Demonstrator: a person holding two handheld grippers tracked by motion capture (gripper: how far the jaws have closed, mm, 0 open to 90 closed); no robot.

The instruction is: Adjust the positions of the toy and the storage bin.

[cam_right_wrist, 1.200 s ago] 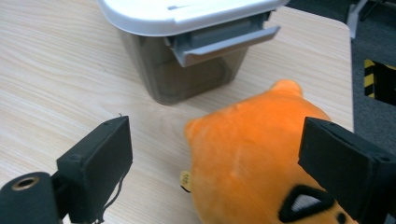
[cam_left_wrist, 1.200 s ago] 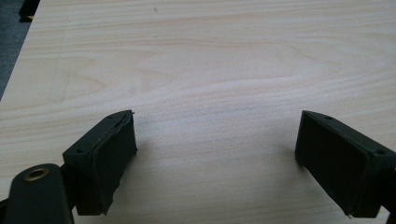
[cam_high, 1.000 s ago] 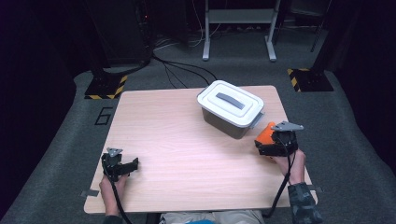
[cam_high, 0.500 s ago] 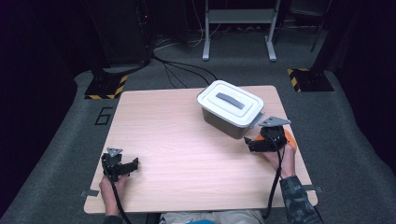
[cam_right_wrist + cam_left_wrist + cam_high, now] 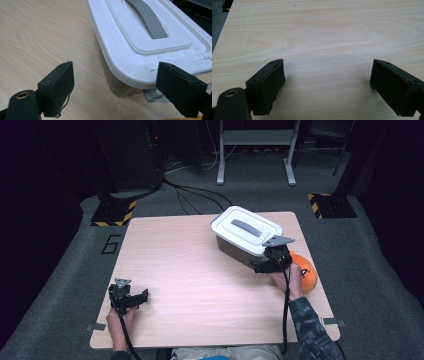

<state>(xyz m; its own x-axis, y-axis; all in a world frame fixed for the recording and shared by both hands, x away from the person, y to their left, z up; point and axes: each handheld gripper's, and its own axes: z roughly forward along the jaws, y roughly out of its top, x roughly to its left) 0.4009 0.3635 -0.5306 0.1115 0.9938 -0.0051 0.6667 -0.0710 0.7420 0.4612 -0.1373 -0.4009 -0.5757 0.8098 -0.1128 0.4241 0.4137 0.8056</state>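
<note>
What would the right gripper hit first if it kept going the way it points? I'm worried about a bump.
Probably the near corner of the white lidded container; the open right gripper already straddles that corner.

Dim room w/ grey carpet floor (image 5: 60,285), black cables (image 5: 195,195), metal stand (image 5: 255,150), yellow-black striped feet (image 5: 112,212).

Wooden table (image 5: 190,270) — lidded box (image 5: 245,237), orange ball (image 5: 305,272).

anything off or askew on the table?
Mostly tidy. The box sits skewed to the table edges, lid on. An orange ball lies near the table's right edge, behind the right gripper, and might roll off. No spills or damage visible.
</note>
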